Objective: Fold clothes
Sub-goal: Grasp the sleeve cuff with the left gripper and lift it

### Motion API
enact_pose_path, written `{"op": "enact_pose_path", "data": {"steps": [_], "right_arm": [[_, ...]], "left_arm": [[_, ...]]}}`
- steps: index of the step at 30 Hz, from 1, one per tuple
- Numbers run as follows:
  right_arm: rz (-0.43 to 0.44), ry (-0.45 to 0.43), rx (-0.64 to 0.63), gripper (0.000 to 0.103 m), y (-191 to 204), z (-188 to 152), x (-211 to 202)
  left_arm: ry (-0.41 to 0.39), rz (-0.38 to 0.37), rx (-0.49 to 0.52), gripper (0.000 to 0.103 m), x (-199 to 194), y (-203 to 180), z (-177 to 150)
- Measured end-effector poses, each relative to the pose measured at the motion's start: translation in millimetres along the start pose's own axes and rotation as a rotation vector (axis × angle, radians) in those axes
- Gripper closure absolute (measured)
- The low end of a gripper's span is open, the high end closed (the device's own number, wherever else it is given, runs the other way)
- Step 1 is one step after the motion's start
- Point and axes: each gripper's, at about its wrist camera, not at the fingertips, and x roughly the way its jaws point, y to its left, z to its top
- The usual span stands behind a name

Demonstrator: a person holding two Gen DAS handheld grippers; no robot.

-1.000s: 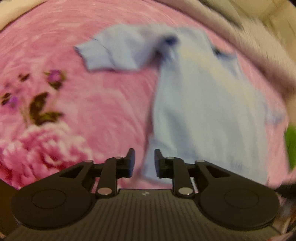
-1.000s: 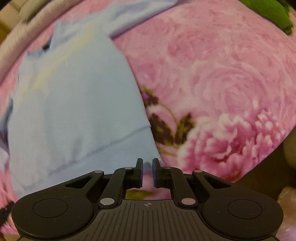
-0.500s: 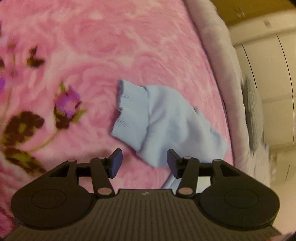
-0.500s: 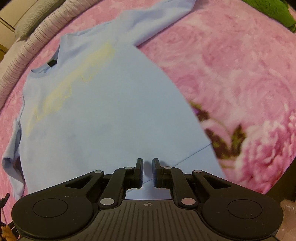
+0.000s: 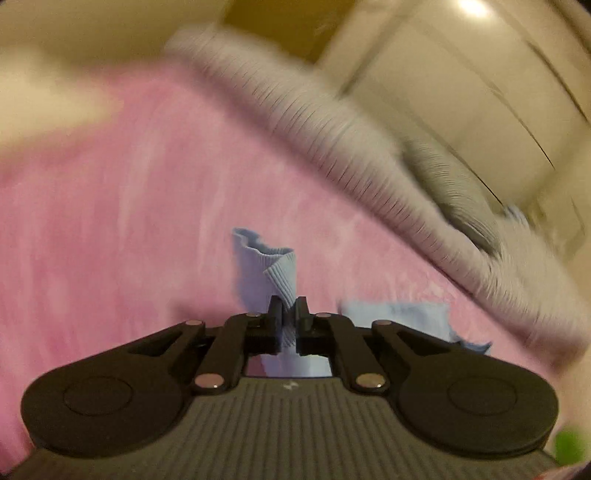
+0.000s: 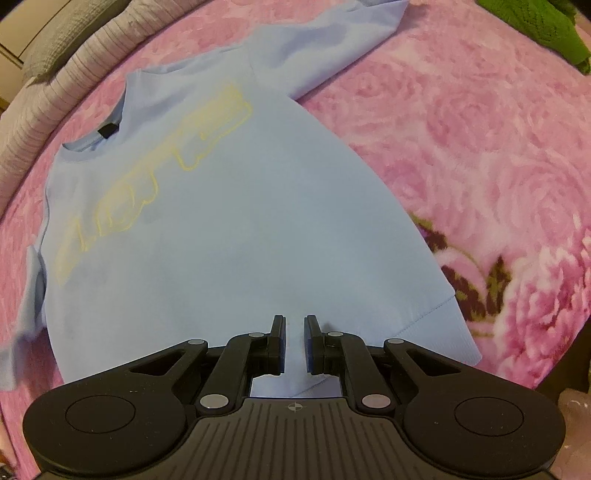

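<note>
A light blue sweatshirt [image 6: 221, 221] with yellow lettering lies flat, front up, on a pink flowered blanket [image 6: 461, 147]. My right gripper [image 6: 294, 325] hovers over the middle of its bottom hem, jaws nearly together with nothing pinched. In the left wrist view my left gripper [image 5: 288, 304] is closing on the ribbed cuff of the left sleeve [image 5: 258, 266], which stands up bunched above the fingertips. Cloth fills the gap between the pads. More blue fabric [image 5: 399, 317] lies just right of the fingers.
A grey ribbed cover [image 5: 314, 122] runs along the blanket's far edge, with cream cupboard doors [image 5: 461, 92] behind it. A green garment [image 6: 535, 22] lies at the top right of the blanket. The bed's front edge drops off at the lower right [image 6: 554, 350].
My left gripper swung from the body out to the sleeve cuff, opened wide around it, then closed on it and lifted it. The right gripper slid from the hem's right corner toward its middle.
</note>
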Motion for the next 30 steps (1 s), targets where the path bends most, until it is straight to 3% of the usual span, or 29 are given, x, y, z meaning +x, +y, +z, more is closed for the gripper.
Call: {"op": "enact_pose_path", "data": {"steps": [3, 6, 10, 13, 16, 19, 23, 25, 30], "right_arm": [[-0.004, 0.0, 0.008, 0.094, 7, -1, 0], [-0.006, 0.003, 0.006, 0.094, 15, -6, 2], [-0.009, 0.015, -0.006, 0.094, 30, -14, 12], [-0.012, 0.028, -0.033, 0.094, 41, -19, 19], [-0.013, 0.036, -0.055, 0.094, 47, -23, 22], [-0.005, 0.039, -0.065, 0.094, 45, -25, 20], [-0.002, 0.045, -0.067, 0.094, 32, -21, 18], [0.013, 0.044, -0.064, 0.094, 23, -16, 17], [0.076, 0.005, -0.044, 0.094, -9, 10, 15]], "left_arm": [[-0.105, 0.04, 0.113, 0.1, -20, 12, 39], [-0.125, 0.133, 0.152, 0.1, -29, 42, 53], [0.018, 0.305, 0.153, 0.099, -10, 90, 23], [0.144, 0.378, 0.164, 0.098, 11, 110, -8], [0.171, 0.428, 0.165, 0.098, 10, 104, -32], [0.17, 0.474, 0.079, 0.094, -3, 108, -41], [0.21, 0.663, -0.005, 0.097, -15, 119, -44], [0.212, 0.679, -0.054, 0.097, -22, 116, -43], [0.239, 0.402, -0.1, 0.096, -43, 44, -56]]}}
